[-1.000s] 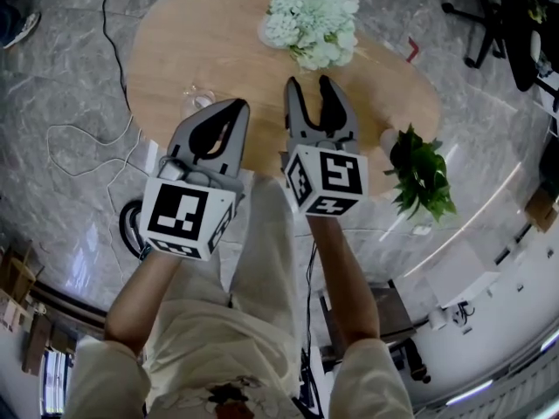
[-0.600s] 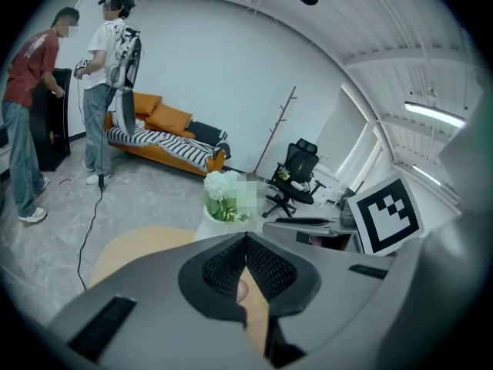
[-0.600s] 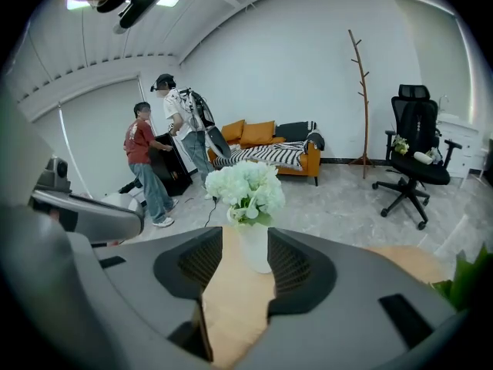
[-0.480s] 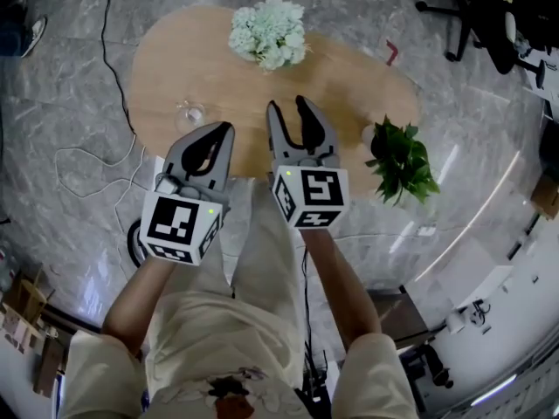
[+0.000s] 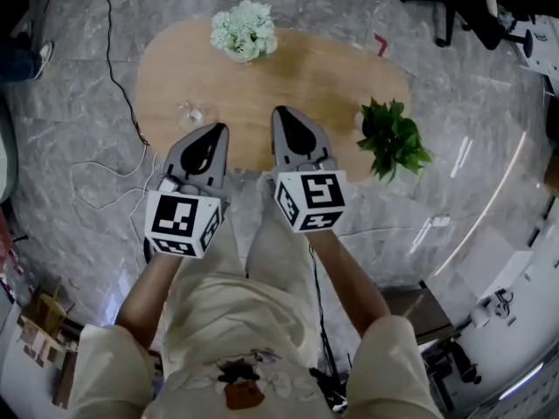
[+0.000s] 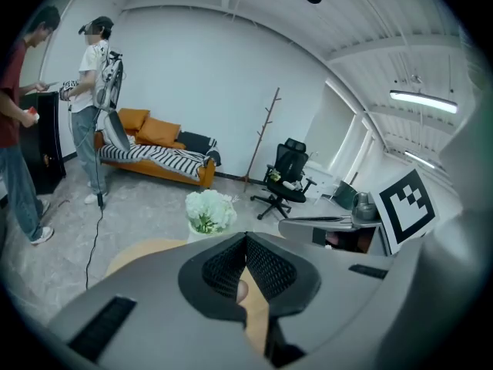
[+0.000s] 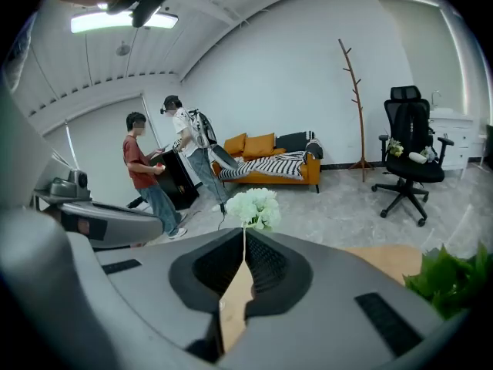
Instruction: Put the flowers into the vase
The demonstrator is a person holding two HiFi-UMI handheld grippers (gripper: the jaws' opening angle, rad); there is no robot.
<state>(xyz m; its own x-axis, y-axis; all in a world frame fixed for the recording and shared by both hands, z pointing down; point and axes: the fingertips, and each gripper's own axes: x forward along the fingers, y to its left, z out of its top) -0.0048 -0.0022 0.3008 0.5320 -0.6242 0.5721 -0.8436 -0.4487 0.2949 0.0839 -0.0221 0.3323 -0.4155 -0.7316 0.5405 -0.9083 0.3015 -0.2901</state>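
Oval light-wood table [image 5: 297, 77]; white flower bunch [image 5: 244, 30] is set on it.
Left gripper [image 5: 218, 129] jaws are shut, empty; right gripper [image 5: 283, 112] jaws are closing tip to tip, empty.

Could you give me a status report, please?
Left gripper shut, empty; right gripper shut, empty. White flowers at far edge of table, untouched. Nothing stands between.

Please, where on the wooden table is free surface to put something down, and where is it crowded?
The widest bare patch is the middle of the table, between the white flowers and the green plant. A smaller one lies left of the small glass. The near edge is crowded: the left tool and right tool, both shut, hang over it.
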